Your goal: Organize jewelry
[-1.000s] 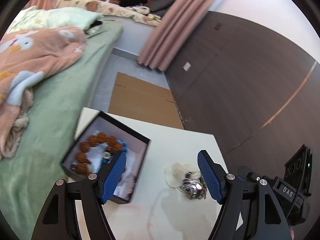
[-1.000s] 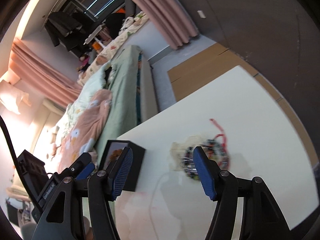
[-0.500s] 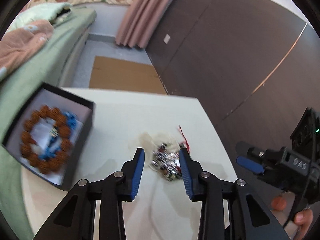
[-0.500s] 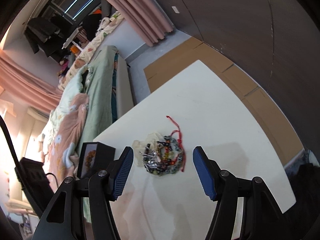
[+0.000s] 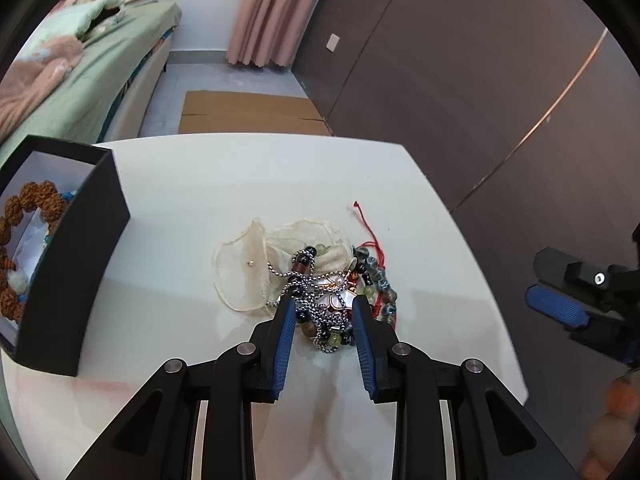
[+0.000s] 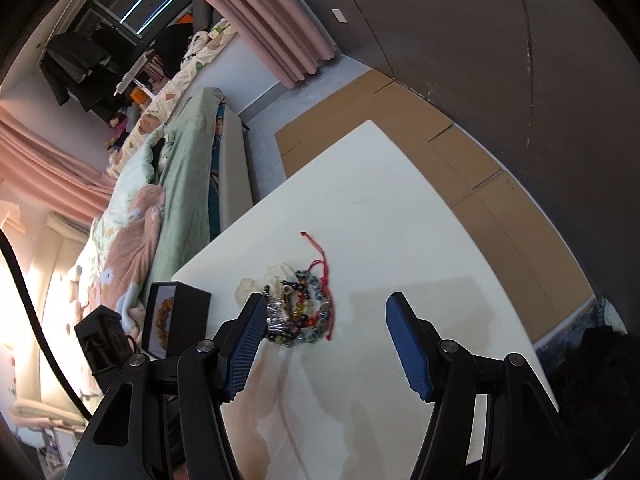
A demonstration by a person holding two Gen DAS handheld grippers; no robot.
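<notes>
With the left tool (image 5: pixel 322 312) closing around the tangled jewelry heap (image 5: pixel 334 300) on the table (image 5: pixel 240 184) and the right tool (image 6: pixel 326 328) released, knotted strands could drag along.

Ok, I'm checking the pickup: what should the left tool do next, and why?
Probably finish closing. The left tool is closing with the silver chain of the jewelry pile between its pads, not clearly pinched yet. The black box stands open beside it.
</notes>
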